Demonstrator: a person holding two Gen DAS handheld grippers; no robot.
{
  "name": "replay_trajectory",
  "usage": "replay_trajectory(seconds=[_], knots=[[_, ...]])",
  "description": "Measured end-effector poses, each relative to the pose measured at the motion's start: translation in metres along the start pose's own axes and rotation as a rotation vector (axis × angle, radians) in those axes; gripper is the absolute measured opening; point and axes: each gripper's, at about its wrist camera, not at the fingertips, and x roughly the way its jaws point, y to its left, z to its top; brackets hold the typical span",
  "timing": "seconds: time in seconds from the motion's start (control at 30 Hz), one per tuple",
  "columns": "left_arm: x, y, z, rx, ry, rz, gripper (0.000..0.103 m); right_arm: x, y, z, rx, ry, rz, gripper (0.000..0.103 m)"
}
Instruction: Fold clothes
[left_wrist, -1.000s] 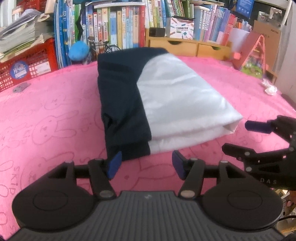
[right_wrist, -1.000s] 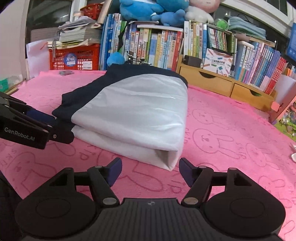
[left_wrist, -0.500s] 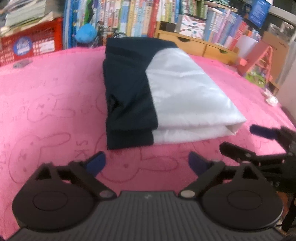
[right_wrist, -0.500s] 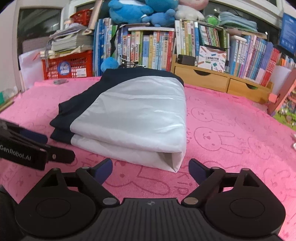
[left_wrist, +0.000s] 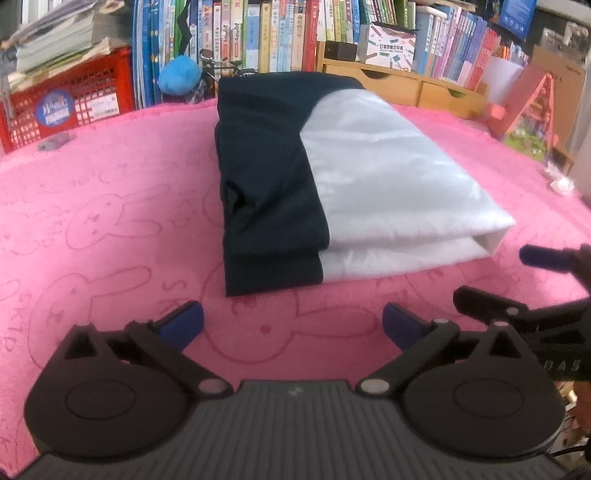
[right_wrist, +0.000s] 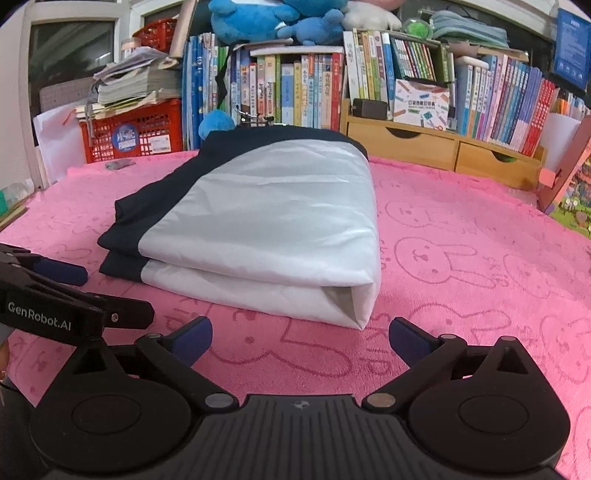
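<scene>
Both grippers have just been opening and have drawn back from the garment (left_wrist: 332, 192), whose near edge a second ago sat at the left gripper's (left_wrist: 291, 325) pads; nothing lies between either pair of jaws now. Left gripper and right gripper (right_wrist: 299, 338) stand spread wide, empty. Navy-and-white, the garment rests at 12 o'clock on the pink towel (left_wrist: 103, 221), doubled over, seemingly let go because the fold looks finished.
</scene>
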Motion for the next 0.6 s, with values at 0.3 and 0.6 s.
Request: replay_trajectory(seconds=[0.3, 0.6], knots=[[0.0021, -0.0026, -0.0007, 0.008, -0.007, 0.021, 0.103, 0.0088, -0.0063, -0.0068, 0.040, 0.023, -0.011, 0.103], [0.0017, -0.0034, -0.0021, 0.005, -0.017, 0.024, 0.103, 0.0099, -0.0065, -0.0081, 0.042, 0.010, -0.014, 0.103]])
